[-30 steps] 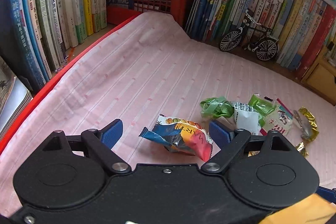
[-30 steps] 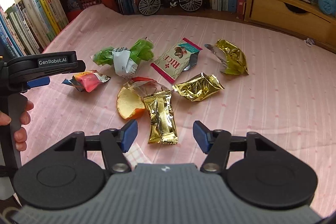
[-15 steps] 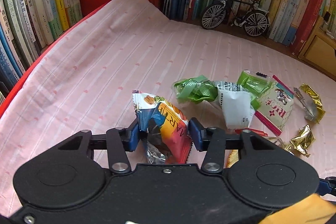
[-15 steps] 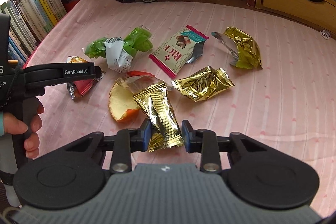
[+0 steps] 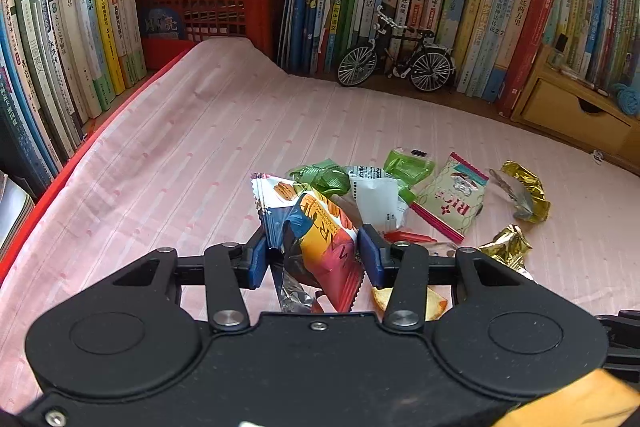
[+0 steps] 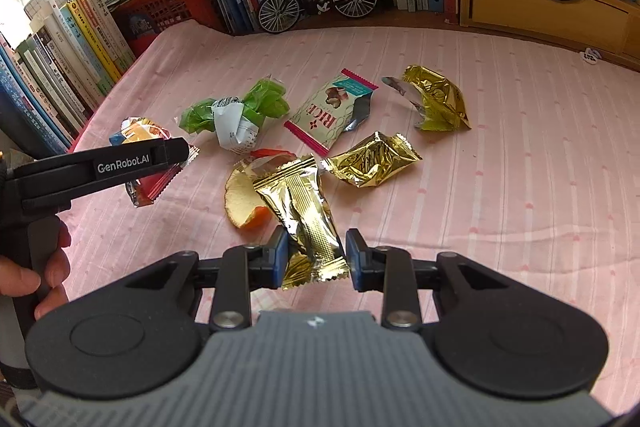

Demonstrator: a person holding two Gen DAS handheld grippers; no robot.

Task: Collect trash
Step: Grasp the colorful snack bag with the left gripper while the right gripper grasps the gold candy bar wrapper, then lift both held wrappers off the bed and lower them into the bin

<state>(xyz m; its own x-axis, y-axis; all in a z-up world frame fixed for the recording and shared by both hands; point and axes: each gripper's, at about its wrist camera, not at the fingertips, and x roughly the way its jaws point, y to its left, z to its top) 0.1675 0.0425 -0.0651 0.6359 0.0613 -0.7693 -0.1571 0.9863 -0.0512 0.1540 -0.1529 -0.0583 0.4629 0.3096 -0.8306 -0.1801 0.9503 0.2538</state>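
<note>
Above the pink cloth (image 6: 520, 167), left tool (image 5: 312, 259) pinches a colourful wrapper (image 5: 320, 239), right tool (image 6: 314, 255) a gold sachet (image 6: 308, 215).

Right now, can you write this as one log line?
left gripper: shut on colourful wrapper | right gripper: shut on gold wrapper | more wrappers on cloth

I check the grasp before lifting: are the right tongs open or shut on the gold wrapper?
Shut on it: the right tongs press their blue pads against both sides of the gold wrapper.
</note>
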